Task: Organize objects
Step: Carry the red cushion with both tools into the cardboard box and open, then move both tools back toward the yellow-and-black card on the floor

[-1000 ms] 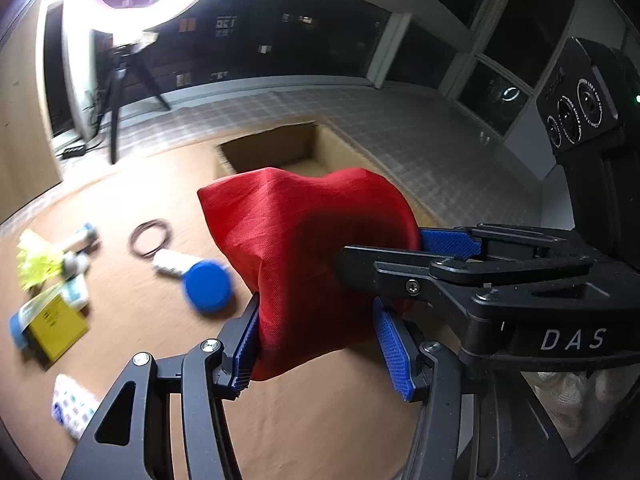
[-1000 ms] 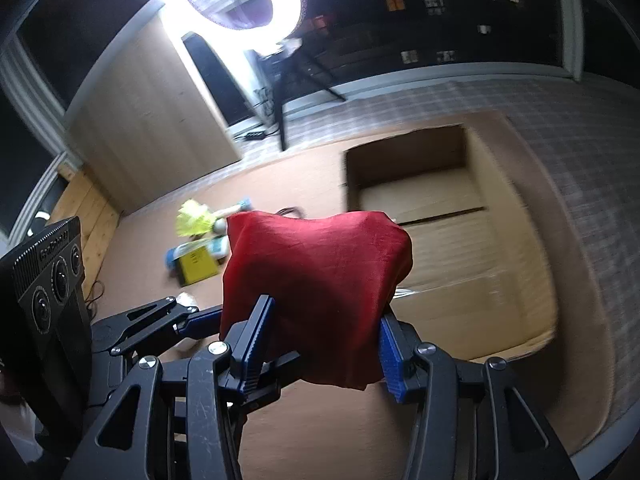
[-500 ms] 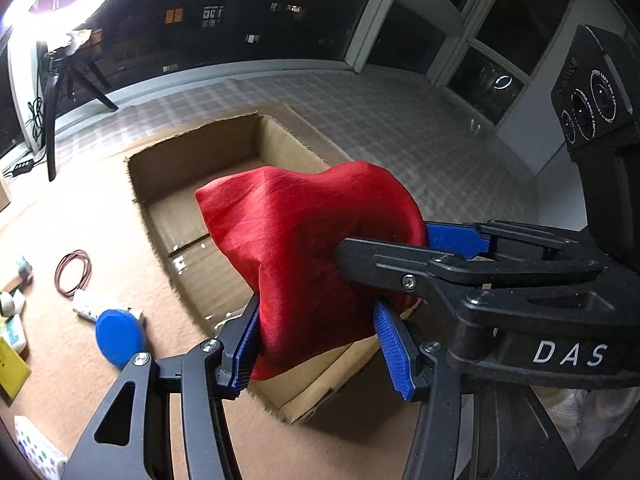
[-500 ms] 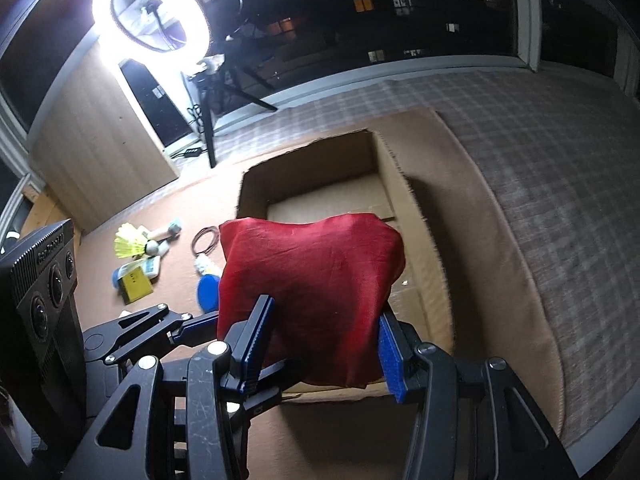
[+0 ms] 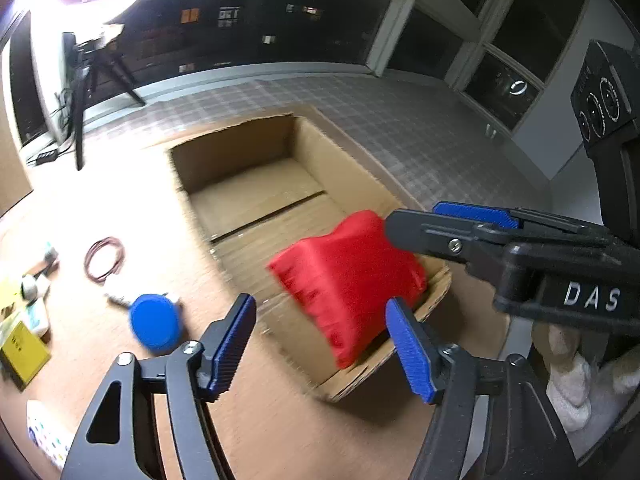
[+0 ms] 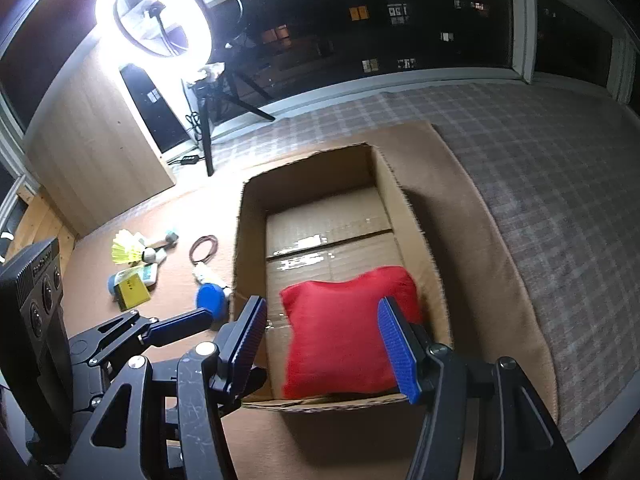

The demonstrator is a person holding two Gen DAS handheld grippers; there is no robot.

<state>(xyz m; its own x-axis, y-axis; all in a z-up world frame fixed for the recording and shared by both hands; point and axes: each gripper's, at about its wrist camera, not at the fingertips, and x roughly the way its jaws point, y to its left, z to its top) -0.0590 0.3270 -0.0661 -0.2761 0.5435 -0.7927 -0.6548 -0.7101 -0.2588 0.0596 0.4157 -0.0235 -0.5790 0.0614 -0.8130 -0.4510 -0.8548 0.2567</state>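
A red cushion (image 5: 348,280) (image 6: 340,332) sits, blurred, in the near corner of the open cardboard box (image 5: 232,156) (image 6: 312,176). It leans on the box's near wall. My left gripper (image 5: 322,346) hangs above the near rim, its jaws opening, and the blue pads stand clear of the cushion. My right gripper (image 6: 322,340) is likewise opening over the cushion with no pad pressing on it. In the left wrist view the right gripper (image 5: 412,220) reaches in from the right. One blue finger (image 6: 188,322) of the left gripper shows in the right wrist view.
Left of the box on the brown mat lie a blue round lid (image 5: 154,322) (image 6: 210,296), a brown elastic ring (image 5: 105,258), a yellow shuttlecock (image 6: 128,250) and a yellow packet (image 6: 132,290). A ring light (image 6: 154,20) stands behind. A checked rug (image 6: 540,180) lies to the right.
Both grippers held the red cushion over the box. Both have now spread their pads, and the cushion has dropped into the box's near corner.
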